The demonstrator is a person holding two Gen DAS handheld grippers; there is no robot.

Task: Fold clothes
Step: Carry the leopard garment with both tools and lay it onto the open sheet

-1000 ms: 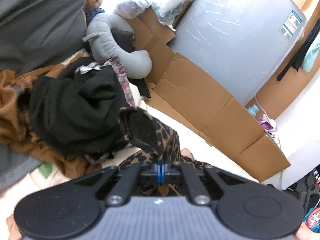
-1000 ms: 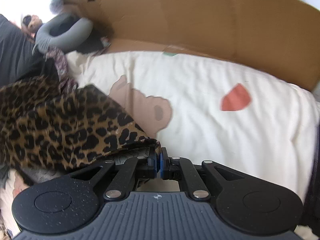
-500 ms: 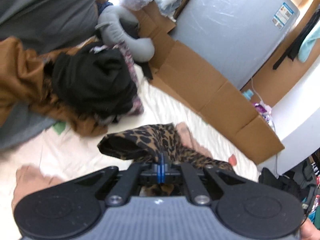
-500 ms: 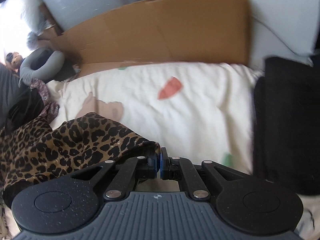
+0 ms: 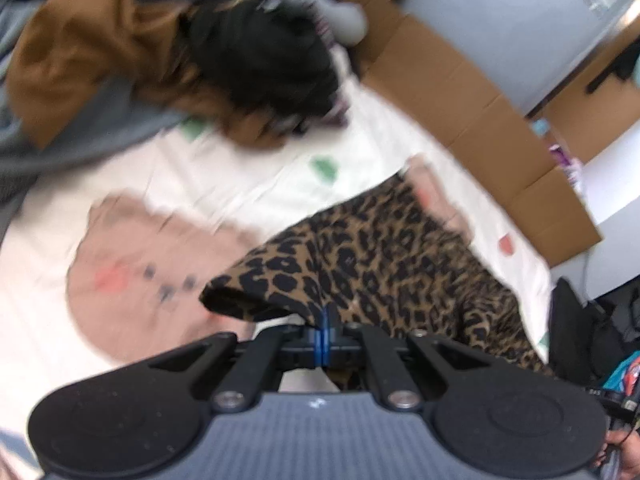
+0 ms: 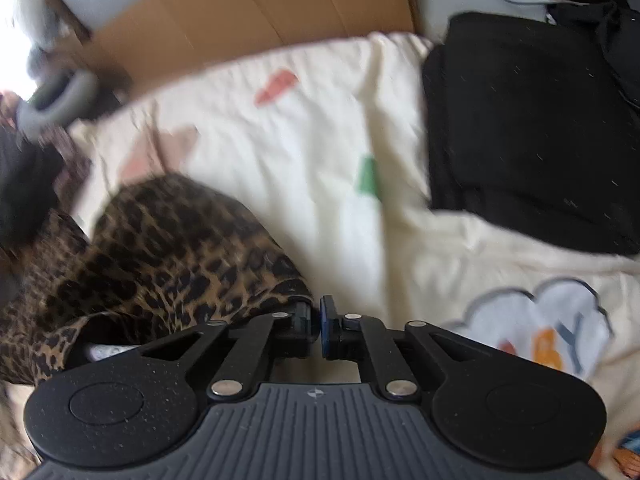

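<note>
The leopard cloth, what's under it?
Under the leopard-print garment lies the cream printed bedsheet, showing all round it. The left gripper pinches its edge. Whatever sits beneath its middle is covered.

Cream printed bedsheet (image 6: 320, 152) across the frame's middle, flattened cardboard (image 5: 472, 92) along its far edge, grey wrapped mattress (image 5: 500, 20) upper right, bright daylight upper left

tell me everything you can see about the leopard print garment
The leopard print garment is soft, thin-looking fabric, tan with black spots, its inside dark at a folded-over corner. It lies crumpled across the cream bedspread, partly lifted. The left claw is shut on one edge. In the right wrist view the right claw pinches another edge with a slight gap showing between its pads. What kind of garment it is cannot be told.
</note>
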